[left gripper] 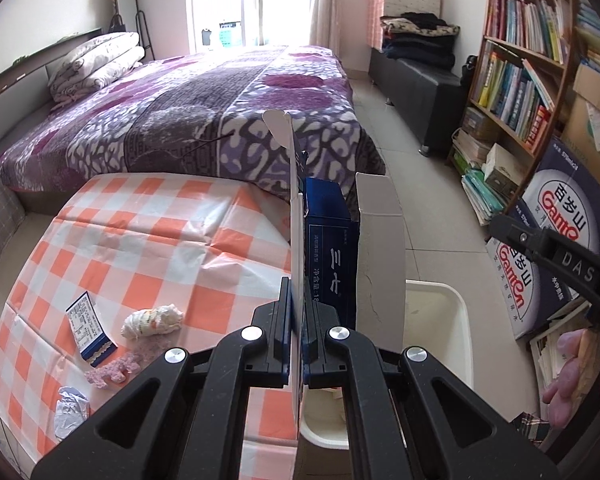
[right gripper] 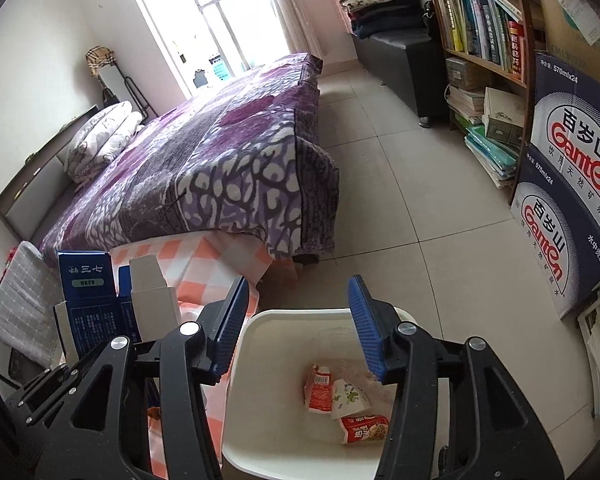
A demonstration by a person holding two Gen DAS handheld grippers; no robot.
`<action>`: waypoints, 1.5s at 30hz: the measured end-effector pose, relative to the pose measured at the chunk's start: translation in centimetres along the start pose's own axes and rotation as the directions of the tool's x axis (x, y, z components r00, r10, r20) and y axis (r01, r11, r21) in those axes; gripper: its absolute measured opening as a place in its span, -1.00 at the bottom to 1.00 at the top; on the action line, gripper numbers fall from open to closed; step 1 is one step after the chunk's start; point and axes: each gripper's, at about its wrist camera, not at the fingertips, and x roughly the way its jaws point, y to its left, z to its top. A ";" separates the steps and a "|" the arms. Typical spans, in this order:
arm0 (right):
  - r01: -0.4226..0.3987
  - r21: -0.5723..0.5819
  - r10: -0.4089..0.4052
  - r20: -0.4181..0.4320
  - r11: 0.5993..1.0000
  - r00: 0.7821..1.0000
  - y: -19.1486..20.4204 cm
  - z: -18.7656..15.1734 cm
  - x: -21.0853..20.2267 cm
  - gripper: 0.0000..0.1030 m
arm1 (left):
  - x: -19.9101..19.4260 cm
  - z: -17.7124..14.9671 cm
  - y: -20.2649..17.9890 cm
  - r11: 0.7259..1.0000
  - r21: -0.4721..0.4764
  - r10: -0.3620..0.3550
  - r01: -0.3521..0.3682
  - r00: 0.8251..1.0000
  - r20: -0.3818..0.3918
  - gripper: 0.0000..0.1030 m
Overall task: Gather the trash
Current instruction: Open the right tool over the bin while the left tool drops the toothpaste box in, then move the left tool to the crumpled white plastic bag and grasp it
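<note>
Cardboard, light and crushable, the blue carton (left gripper: 332, 240) stood mid-frame above the white bin (left gripper: 456, 316), the left gripper (left gripper: 298, 344) pinching 1 thin flap, the right gripper (right gripper: 300, 328) spread.

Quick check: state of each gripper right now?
Left gripper: shut on the blue carton.
Right gripper: open, empty, above the white bin.
</note>
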 end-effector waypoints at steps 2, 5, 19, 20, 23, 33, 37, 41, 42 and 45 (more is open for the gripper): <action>0.004 0.014 -0.004 0.007 1.000 1.000 -0.6 0.2 -0.2 0.02 | 0.2 0.0 -0.7 1.000 0.011 -0.007 0.007 1.000 -0.003 -0.93; 0.014 0.034 -0.015 0.013 0.999 1.000 -1.7 0.5 -0.5 0.05 | 0.3 -0.1 -1.7 0.999 0.028 -0.017 0.018 1.000 -0.007 -0.93; 0.088 0.148 -0.096 0.046 0.985 0.994 -5.5 1.1 -1.2 0.75 | 2.4 -0.6 -4.9 0.995 0.059 -0.074 0.076 0.997 -0.036 -0.83; 0.090 0.150 -0.098 0.045 0.985 0.994 -5.6 1.1 -1.2 0.75 | 2.6 -0.7 -4.9 0.995 0.059 -0.078 0.081 0.996 -0.040 -0.82; 0.095 0.153 -0.103 0.043 0.984 0.994 -5.7 1.1 -1.2 0.81 | 2.6 -0.7 -4.9 0.995 0.061 -0.079 0.081 0.996 -0.040 -0.34; 0.103 0.121 -0.108 0.037 0.987 0.993 -4.6 0.6 -0.8 0.86 | 1.9 -0.8 -4.1 0.998 0.054 -0.035 0.037 0.999 -0.024 -0.04; 0.130 0.085 -0.134 0.043 0.988 0.990 -3.5 0.4 -0.7 0.86 | 1.5 -0.9 -3.5 0.998 0.055 -0.009 0.010 1.000 -0.011 0.15; 0.148 0.048 -0.150 0.046 0.988 0.988 -2.4 0.1 -0.5 0.86 | 1.3 -1.3 -2.6 0.998 0.059 0.031 -0.031 0.999 -0.005 0.29; 0.149 0.038 -0.151 0.044 0.988 0.988 -2.1 0.0 -0.3 0.86 | 1.3 -1.4 -2.3 0.997 0.058 0.041 -0.041 0.999 -0.006 0.33; 0.146 0.016 -0.147 0.032 0.989 0.989 -1.2 -0.4 0.1 0.86 | 1.5 -1.8 -1.4 0.995 0.059 0.079 -0.079 0.997 -0.011 0.42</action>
